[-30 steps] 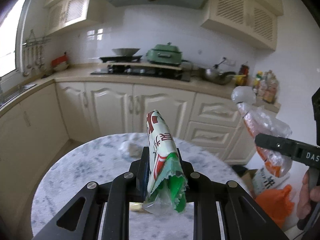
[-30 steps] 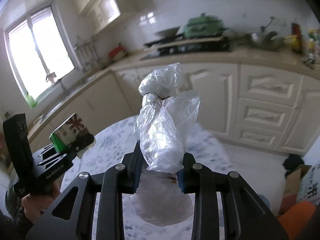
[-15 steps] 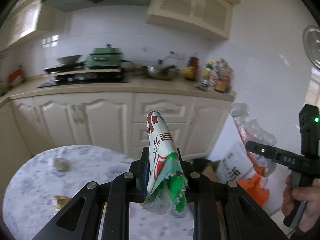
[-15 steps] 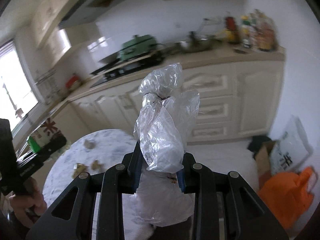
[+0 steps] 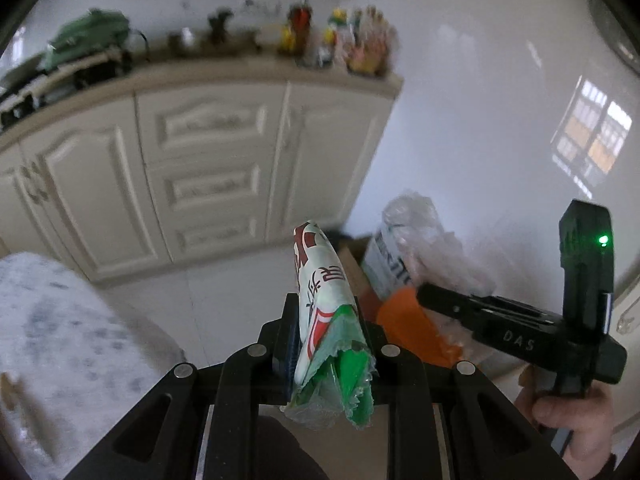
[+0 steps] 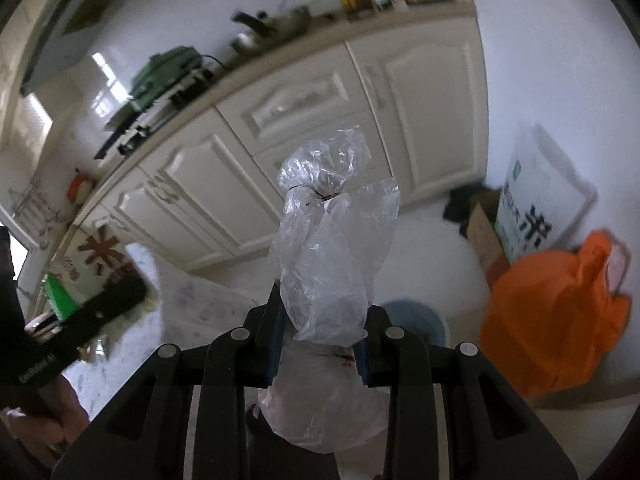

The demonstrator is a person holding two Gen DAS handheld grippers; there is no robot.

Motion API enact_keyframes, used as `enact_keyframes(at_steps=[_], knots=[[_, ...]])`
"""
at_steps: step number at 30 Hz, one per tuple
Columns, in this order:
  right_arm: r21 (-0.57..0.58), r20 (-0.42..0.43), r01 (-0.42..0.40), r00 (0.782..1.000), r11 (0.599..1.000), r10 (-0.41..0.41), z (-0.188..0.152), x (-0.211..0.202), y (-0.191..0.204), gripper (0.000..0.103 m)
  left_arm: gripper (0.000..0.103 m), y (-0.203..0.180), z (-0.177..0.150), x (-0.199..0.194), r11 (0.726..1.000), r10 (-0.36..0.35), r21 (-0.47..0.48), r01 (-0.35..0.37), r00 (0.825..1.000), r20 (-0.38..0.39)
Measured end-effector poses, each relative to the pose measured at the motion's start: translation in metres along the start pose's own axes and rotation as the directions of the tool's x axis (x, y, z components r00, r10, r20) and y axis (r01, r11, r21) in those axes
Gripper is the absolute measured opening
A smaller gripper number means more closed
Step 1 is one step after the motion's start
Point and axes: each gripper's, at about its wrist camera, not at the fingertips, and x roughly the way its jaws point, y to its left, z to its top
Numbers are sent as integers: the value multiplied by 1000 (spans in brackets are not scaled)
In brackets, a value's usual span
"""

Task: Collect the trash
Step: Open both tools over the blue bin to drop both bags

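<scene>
My left gripper [image 5: 326, 312] is shut on a white, red and green snack wrapper [image 5: 326, 300] that sticks up between its fingers. My right gripper [image 6: 322, 308] is shut on a crumpled clear plastic bag [image 6: 326, 240]. In the left wrist view the right gripper [image 5: 430, 294] shows at the right with the clear bag [image 5: 420, 228], a hand under it. In the right wrist view the left gripper [image 6: 132, 290] shows at the far left with the wrapper [image 6: 96, 260]. An orange bag [image 6: 560, 320] stands on the floor at the right, beside a round blue-grey bin [image 6: 416, 322] just behind my right gripper.
Cream kitchen cabinets [image 5: 208, 168] run along the back under a counter with bottles [image 5: 340, 40] and a green pot [image 6: 168, 72]. The marble round table [image 5: 60, 340] lies at the lower left. A cardboard box [image 6: 482, 232] and a white printed sack [image 6: 536, 200] lean by the wall.
Both grippers have swung right, away from the table, and tilted down toward the floor corner. The orange bag has come closer. Wrapper and clear bag stay gripped.
</scene>
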Motion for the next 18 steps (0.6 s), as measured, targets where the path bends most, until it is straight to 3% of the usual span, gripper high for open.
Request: enact_keyframes(at_steps=[6,9,10,11,12,13,14,15,18], knots=[[59,-55,6,998,998,-3,-1,33,-29,29,18,-19,23,63,1000,11,11,-9,990,-141],[94,-85,13,996,995,-5,-2,48,-43,34,24,-30,40,96,1000,22,13,-20,979,-203],[104,-96,17,995,994,-6,-2,52,-48,40,40,-32,43,103,999,33,11,-31,975,-219],[115,-104,19,995,993,-7,-3,55,-53,48,63,-33,49,110,999,43,8,-42,972,-231],[128,-104,25,995,991,-12,-3,58,-58,53,73,-31,51,114,999,41,4,-41,977,-208],[139,-105,33,994,990,-19,-4,59,-61,67,81,-30,54,116,998,55,-2,-57,978,-200],[148,-103,40,994,988,-25,-5,58,-65,77,81,-33,63,126,998,62,-2,-63,980,-187],[152,-100,45,995,987,-30,-5,56,-65,80,82,-34,64,125,998,63,1,-64,981,-184],[170,-92,68,994,983,-53,-8,53,-68,100,94,-36,61,117,996,87,21,-84,981,-172]])
